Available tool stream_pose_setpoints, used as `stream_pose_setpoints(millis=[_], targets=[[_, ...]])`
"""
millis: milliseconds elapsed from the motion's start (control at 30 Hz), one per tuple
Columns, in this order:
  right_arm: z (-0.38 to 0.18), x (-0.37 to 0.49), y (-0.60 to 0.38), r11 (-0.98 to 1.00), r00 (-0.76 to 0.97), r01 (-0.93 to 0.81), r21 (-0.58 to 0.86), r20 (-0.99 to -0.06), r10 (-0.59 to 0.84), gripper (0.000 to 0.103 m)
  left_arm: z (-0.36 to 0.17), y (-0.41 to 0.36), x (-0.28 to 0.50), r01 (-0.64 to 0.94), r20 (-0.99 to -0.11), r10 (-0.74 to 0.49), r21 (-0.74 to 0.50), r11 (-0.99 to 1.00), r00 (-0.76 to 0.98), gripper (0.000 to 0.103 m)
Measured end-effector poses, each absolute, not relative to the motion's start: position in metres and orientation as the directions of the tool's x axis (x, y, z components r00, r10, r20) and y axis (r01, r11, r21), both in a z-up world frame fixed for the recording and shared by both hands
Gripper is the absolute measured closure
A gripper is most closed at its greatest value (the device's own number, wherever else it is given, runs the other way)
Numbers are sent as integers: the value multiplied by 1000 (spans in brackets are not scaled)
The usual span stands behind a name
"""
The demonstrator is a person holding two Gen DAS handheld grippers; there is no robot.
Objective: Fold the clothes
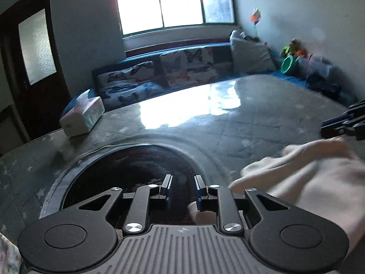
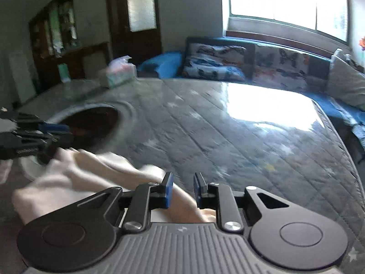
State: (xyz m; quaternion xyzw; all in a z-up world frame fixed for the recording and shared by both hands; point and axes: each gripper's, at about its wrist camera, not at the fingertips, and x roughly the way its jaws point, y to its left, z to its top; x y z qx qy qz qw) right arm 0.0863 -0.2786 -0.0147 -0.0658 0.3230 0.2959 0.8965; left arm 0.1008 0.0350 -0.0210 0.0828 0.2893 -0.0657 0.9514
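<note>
A pale pink garment (image 1: 308,178) lies bunched on the grey quilted table cover (image 1: 239,125), at the lower right of the left wrist view. It also shows in the right wrist view (image 2: 79,173) at the lower left. My left gripper (image 1: 182,189) is open and empty, over a dark round opening (image 1: 127,171), with the garment's edge under its right finger. My right gripper (image 2: 182,189) is open and empty, just above the garment's right edge. The left gripper shows in the right wrist view (image 2: 38,134), and the right gripper shows at the right edge of the left wrist view (image 1: 344,121).
A tissue box (image 1: 82,116) stands at the table's far left. A blue sofa with butterfly cushions (image 1: 159,73) runs behind the table under the window. Toys and a green bowl (image 1: 288,65) sit at the far right. A dark door (image 1: 34,57) is at left.
</note>
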Motion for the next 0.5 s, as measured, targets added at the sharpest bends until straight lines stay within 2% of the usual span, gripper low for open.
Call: stream_pose_setpoints(millis=[133, 267, 500], targets=[[-10, 82, -254, 751, 543, -652, 103, -628, 557, 84, -11, 16, 74, 268, -554, -193, 56, 962, 810, 82], [-21, 88, -226, 710, 487, -697, 94, -665, 566, 84, -18, -13, 46, 394, -568, -332, -16, 919, 753, 81], [-26, 89, -204, 691, 471, -719, 72, -680, 561, 84, -41, -42, 28, 481, -598, -396, -20, 876, 697, 82]])
